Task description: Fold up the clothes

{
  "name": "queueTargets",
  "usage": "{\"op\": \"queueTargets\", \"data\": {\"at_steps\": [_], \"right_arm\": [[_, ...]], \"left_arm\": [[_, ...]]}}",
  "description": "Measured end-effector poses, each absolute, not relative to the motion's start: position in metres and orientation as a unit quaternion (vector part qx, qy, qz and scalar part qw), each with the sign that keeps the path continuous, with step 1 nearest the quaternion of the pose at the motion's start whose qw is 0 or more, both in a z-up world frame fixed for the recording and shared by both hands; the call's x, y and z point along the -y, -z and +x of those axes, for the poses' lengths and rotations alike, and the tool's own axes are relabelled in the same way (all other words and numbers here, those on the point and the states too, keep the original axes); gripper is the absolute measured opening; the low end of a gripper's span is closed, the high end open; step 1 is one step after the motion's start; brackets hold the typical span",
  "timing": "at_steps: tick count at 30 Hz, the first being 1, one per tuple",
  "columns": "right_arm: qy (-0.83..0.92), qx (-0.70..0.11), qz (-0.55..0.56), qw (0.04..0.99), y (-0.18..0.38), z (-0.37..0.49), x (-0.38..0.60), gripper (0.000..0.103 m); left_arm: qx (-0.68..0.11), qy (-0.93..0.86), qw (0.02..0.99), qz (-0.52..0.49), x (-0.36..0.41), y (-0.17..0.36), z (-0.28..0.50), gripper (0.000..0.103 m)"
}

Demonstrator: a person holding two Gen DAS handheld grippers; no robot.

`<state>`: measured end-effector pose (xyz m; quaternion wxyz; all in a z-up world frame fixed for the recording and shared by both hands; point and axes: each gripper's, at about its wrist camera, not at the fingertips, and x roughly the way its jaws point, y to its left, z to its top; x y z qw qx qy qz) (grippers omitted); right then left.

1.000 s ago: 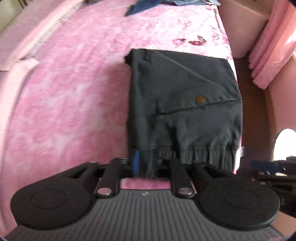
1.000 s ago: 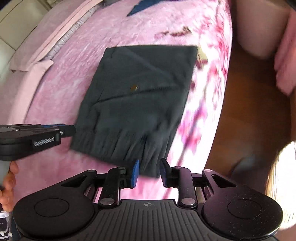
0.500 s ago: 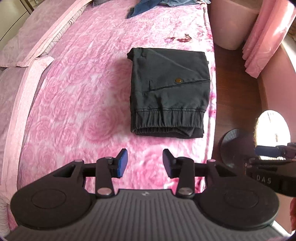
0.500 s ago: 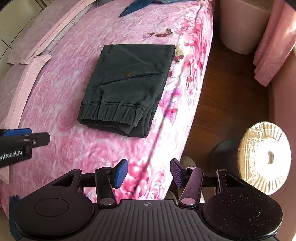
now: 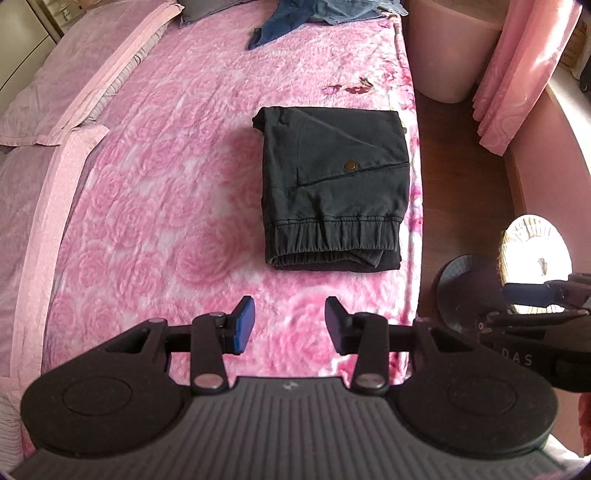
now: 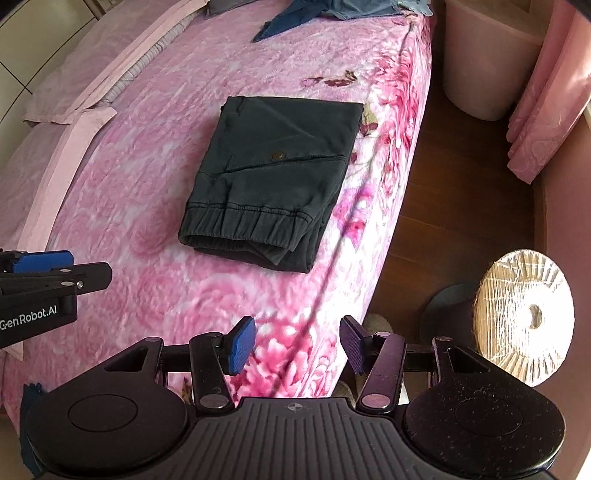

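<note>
A pair of dark grey trousers (image 5: 332, 184) lies folded into a flat rectangle on the pink floral bed (image 5: 166, 184), near its right edge, elastic cuff toward me. It also shows in the right wrist view (image 6: 273, 177). My left gripper (image 5: 290, 321) is open and empty, held back from the cuff above the bedspread. My right gripper (image 6: 297, 343) is open and empty, over the bed's near right edge. Each gripper shows in the other's view: the right one (image 5: 535, 295) at the right edge, the left one (image 6: 44, 266) at the left edge.
Blue denim clothes (image 5: 306, 18) lie at the far end of the bed. Pink pillows (image 5: 74, 74) line the left side. A pink bin (image 6: 484, 59) and pink curtain (image 6: 546, 103) stand right of the bed on wooden floor (image 6: 454, 184). A round straw disc (image 6: 524, 317) is near right.
Both grippers let go of the trousers' cuff end, opened, and pulled back toward me. The folded trousers stay flat on the bed.
</note>
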<state>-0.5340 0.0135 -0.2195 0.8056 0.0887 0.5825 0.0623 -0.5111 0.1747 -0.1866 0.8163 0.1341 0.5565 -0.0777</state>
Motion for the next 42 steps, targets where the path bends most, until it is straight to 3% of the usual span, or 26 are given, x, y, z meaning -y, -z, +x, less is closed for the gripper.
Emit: {"op": "queueTargets", "data": {"at_steps": [10,21,28,42], "right_arm": [[-0.064,-0.579,0.081,0.808,0.212,-0.528,-0.020,0.054],[-0.082,-0.571,0.065,0.814,0.200,-0.510,-0.020,0.054],[-0.087,-0.573,0.117,0.807,0.201,-0.490,0.006,0.054],[-0.035,-0.586,0.225,0.778,0.229,-0.483,0.073,0.054]], "left_arm": [[-0.553,0.077,0.823,0.105,-0.181,0.179,-0.506,0.038],[-0.552,0.063,0.831,-0.002,-0.198,0.168,-0.495,0.039],[-0.543,0.050,0.832,-0.105,-0.236,0.168,-0.489,0.039],[-0.536,0.060,0.830,-0.142,-0.260,0.182,-0.456,0.038]]}}
